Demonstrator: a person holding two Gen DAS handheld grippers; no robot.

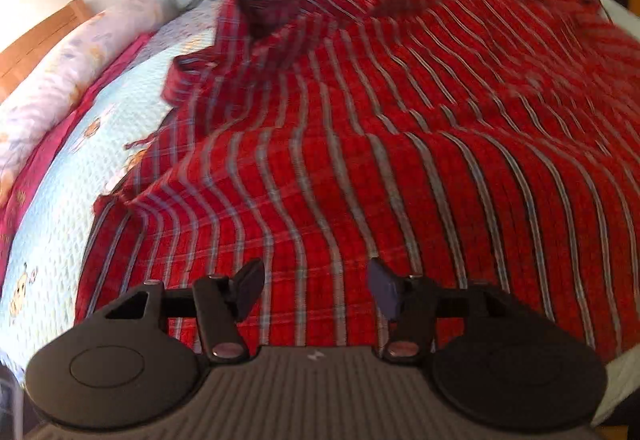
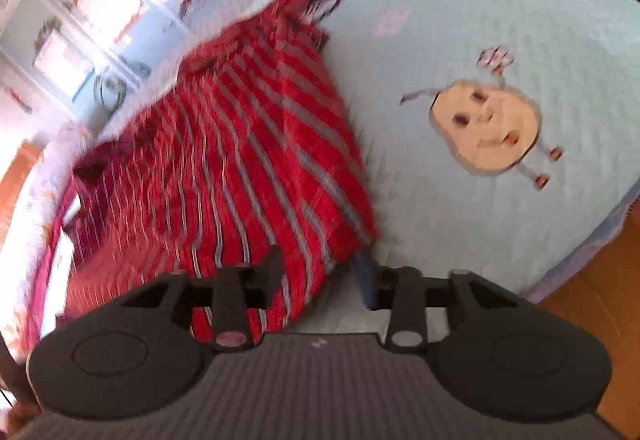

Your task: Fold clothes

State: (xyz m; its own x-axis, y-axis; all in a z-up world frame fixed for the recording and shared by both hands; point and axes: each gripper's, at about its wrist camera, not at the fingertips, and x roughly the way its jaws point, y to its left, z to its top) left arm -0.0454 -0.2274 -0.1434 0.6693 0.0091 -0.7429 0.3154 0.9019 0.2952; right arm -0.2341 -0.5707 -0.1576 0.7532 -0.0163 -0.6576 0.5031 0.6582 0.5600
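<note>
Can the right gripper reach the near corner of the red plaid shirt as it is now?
Probably yes. The right gripper is open, and the red plaid shirt has its near corner lying flat on the bedspread between the fingers, with nothing covering it.

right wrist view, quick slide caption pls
Open right gripper at the corner of a red striped shirt on a blue quilt.

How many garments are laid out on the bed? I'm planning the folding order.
1: a red striped shirt spread across the light blue quilt, collar toward the pillow. Both grippers hover open at its near edge. Anything beneath it would be hidden.
</note>
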